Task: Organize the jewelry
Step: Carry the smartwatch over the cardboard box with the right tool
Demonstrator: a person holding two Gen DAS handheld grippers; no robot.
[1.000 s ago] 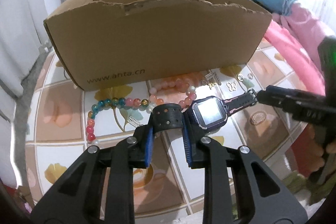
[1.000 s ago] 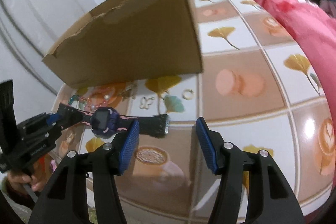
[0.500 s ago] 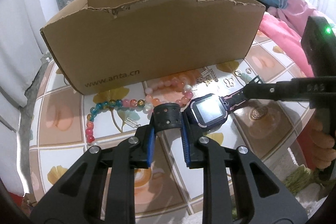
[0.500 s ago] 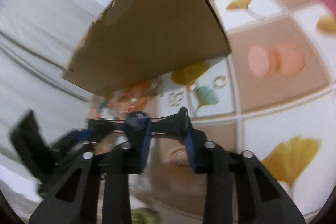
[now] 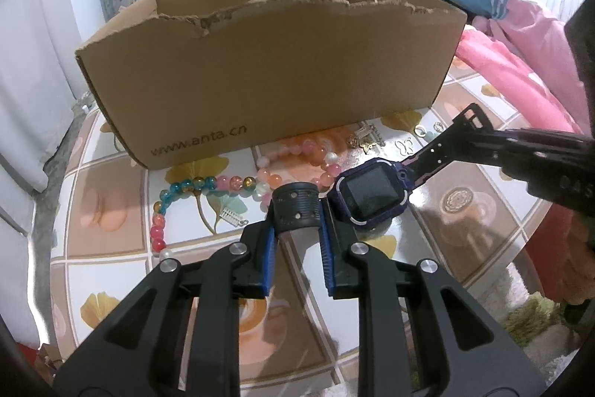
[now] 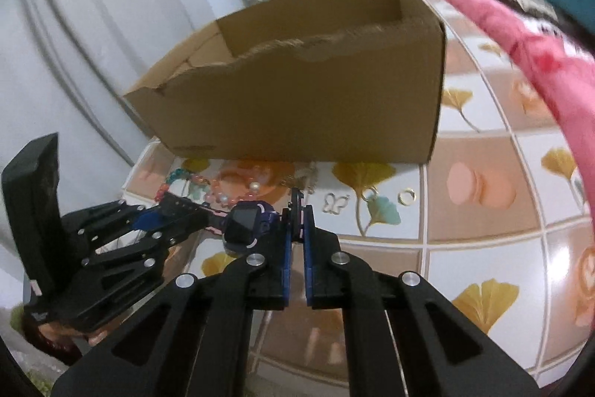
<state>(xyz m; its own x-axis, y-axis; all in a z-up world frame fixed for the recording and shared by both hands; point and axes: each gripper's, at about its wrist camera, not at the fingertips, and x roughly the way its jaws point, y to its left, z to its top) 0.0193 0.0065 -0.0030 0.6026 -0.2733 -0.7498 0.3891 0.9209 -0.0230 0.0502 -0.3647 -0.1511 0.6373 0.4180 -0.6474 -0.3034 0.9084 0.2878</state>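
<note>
- Watch (image 5: pixel 370 198) is hanging just above the tabletop (image 5: pixel 108 207), near its front edge, stretched between the two grippers and in front of the cardboard box (image 5: pixel 267 77).
- Left gripper (image 5: pixel 297 229) is clamping the ribbed, perforated strap end (image 5: pixel 296 207); blue pads are pressing on both of its sides.
- Right gripper (image 6: pixel 296 229) is pinching the other strap end (image 6: pixel 296 201) edge-on, jaws nearly touching with only the thin band between them.
- Likely reason for the two-ended hold: the floppy rubbery band is being kept flat and controlled, probably for a lift into the box.
- Watch body is a chunky rounded square with a dark glossy screen and navy casing; the strap is matte black with a pink stripe and punched holes.
- Box is plain brown corrugated card with a ragged torn top edge; the open top is facing up, and what lies inside is not showing.
- Bead strands (image 5: pixel 208 186) (glassy round beads, teal, pink, amber, pearl), a butterfly charm (image 6: pixel 336 202) and a small ring (image 6: pixel 406 197) are lying loose on the glossy tile-print surface between watch and box, apparently not yet sorted.
- Pink fabric (image 5: pixel 520 62) is bunching along the right edge.
</note>
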